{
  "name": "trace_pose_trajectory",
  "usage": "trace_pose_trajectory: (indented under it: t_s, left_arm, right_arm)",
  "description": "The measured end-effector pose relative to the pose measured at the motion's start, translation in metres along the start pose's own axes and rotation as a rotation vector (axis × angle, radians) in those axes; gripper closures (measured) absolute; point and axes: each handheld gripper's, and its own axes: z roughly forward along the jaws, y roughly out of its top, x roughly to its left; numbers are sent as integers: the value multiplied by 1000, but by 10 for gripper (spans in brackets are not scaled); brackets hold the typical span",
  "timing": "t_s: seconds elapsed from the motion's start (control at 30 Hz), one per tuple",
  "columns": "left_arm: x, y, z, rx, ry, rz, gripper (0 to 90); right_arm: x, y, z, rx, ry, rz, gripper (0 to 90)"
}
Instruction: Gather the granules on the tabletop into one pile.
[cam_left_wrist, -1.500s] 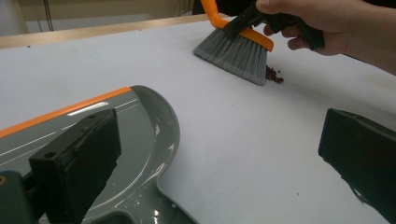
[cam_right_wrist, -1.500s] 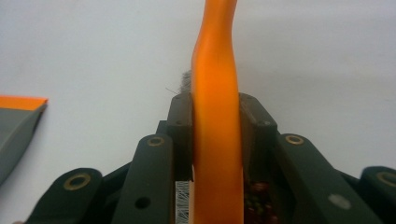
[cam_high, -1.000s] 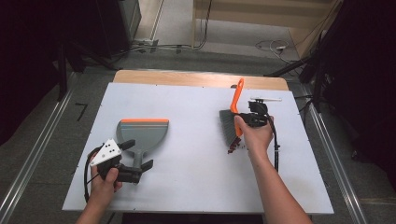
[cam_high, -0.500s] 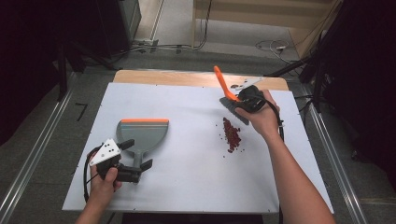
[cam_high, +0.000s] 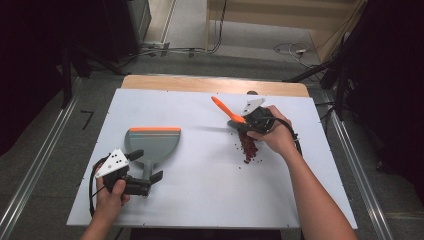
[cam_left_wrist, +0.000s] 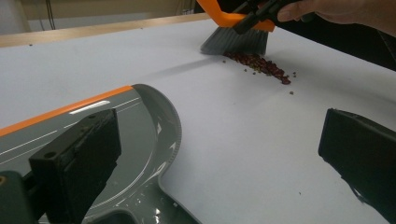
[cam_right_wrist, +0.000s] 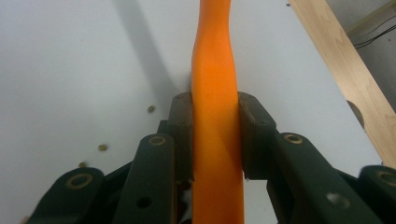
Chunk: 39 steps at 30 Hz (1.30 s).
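The white worktop (cam_high: 200, 200) carried everything, and the grey dustpan (cam_high: 152, 145) with its orange lip served as the landmark. The dustpan lay flat on the near-left part of the worktop, its orange lip on the far side and its handle pointing toward me.

My left hand-held gripper (cam_high: 152, 176) hovered at the dustpan's handle. In the left gripper view its two black jaws stood wide apart, one over the pan's grey floor (cam_left_wrist: 140, 154) and the other over bare worktop, with nothing between the pads.

My right hand-held gripper (cam_high: 245, 122) sat well to the right of the dustpan and farther back. It was clamped on the orange handle of the brush (cam_high: 227, 111); the right gripper view showed both jaws pressed against the handle (cam_right_wrist: 217, 140) from either side. The brush's grey bristles (cam_left_wrist: 233, 43) touched the worktop at the far end of the spill, and the handle slanted up and toward the dustpan's side.

The dark red beans (cam_high: 248, 149) lay in a short streak running from the bristles toward me, well apart from the dustpan. A few stray beans (cam_left_wrist: 292, 92) were scattered just beside the streak.
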Motion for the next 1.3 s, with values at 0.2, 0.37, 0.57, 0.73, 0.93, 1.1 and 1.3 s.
trace_pose_trajectory:
  t_s: [0.2,0.37,0.57,0.73,0.93,1.1,1.3]
  left_arm:
    - [-2,0,1,5,-1,3,0]
    - [-1,0,2,7,0,3,0]
    - [0,-1,2,4,-1,0,0]
    - [0,-1,2,4,1,0,0]
    - [-3,0,3,7,-2,6,0]
    - [-4,0,3,12,-1,8,0]
    - [-3,0,4,10,-3,5,0]
  right_arm:
    - [9,-6,-10,-4,36,-14,690]
    - [12,-10,-19,-17,29,-7,689]
    - [17,-5,-49,-89,83,89,688]
    - [43,-4,-65,-50,270,128,689]
    - [68,-13,-46,29,407,132,689]
    - [52,-18,-35,34,368,184,686]
    - [30,-20,-29,24,268,239,686]
